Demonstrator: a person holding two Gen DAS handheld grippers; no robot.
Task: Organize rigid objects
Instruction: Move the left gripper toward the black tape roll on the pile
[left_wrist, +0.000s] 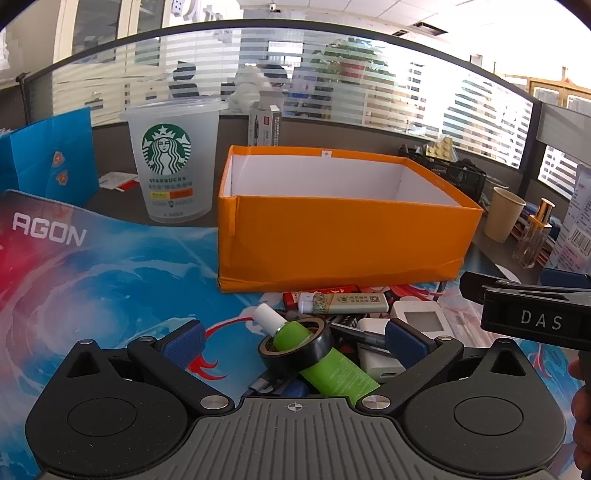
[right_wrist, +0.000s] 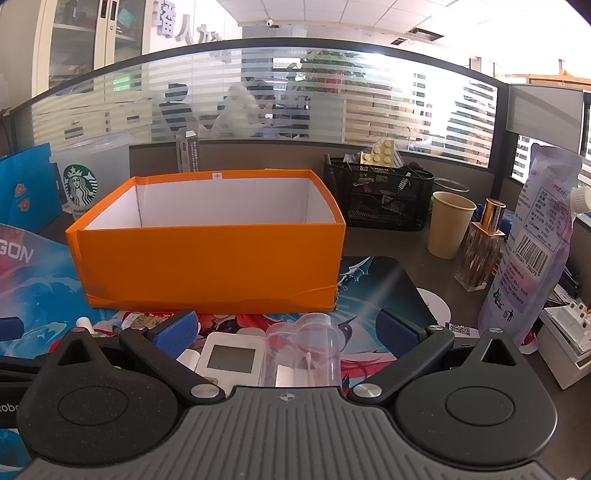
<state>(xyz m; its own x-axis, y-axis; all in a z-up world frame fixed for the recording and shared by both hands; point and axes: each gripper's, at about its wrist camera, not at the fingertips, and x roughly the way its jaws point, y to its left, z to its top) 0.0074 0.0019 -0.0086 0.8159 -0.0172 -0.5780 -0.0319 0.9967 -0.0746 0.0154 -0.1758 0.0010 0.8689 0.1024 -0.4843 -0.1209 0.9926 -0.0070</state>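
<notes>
Frosted Starbucks cup upright at back left, lid on. Blue paper bag just left of cup. Printed desk mat with "AGON" lettering covers left of surface. Grey carton upright behind, against partition. Black mesh organiser at back right, beige toy brick on top. Tan paper cup right of organiser. Clear bottle with gold cap just beside paper cup. Printed pouch with barcode upright at far right. Striped frosted glass partition across back.

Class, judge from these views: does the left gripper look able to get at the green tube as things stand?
Probably yes. The left gripper stands open with the green tube between its fingers, though the black tape roll ringing it may hinder a clean grip.
</notes>
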